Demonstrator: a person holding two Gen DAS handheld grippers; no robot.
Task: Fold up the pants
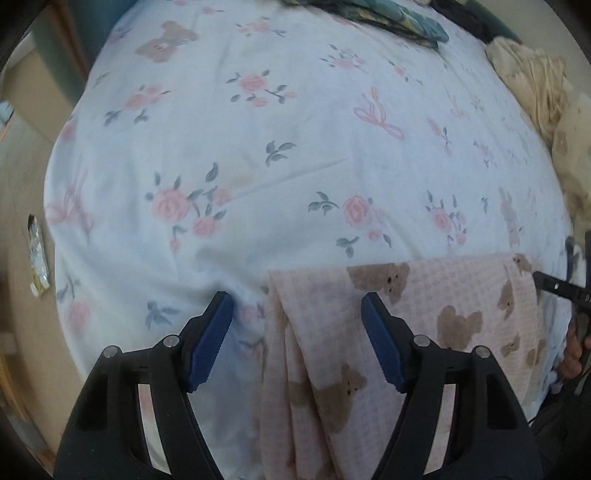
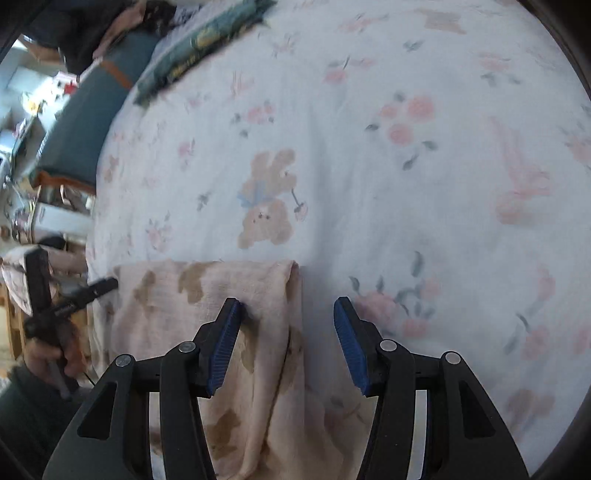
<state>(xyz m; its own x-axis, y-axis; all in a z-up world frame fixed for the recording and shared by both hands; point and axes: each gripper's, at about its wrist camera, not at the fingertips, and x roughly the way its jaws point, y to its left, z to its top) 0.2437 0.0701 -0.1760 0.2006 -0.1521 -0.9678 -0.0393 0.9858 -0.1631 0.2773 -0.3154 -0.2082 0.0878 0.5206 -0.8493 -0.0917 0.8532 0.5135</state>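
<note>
Pink waffle pants printed with brown bears lie folded lengthwise at the near edge of a floral bedsheet. My left gripper hovers open over their left edge, one blue pad above the sheet and the other above the fabric, neither pressing on it. In the right wrist view the pants sit lower left on the sheet. There my right gripper stands open over their right edge. Each view catches the other gripper at its side: the right one and the left one held by a hand.
A crumpled beige cloth lies at the far right of the bed. A teal patterned fabric lies at the far edge, also seen as the teal fabric. A teal bed frame and household clutter border the bed.
</note>
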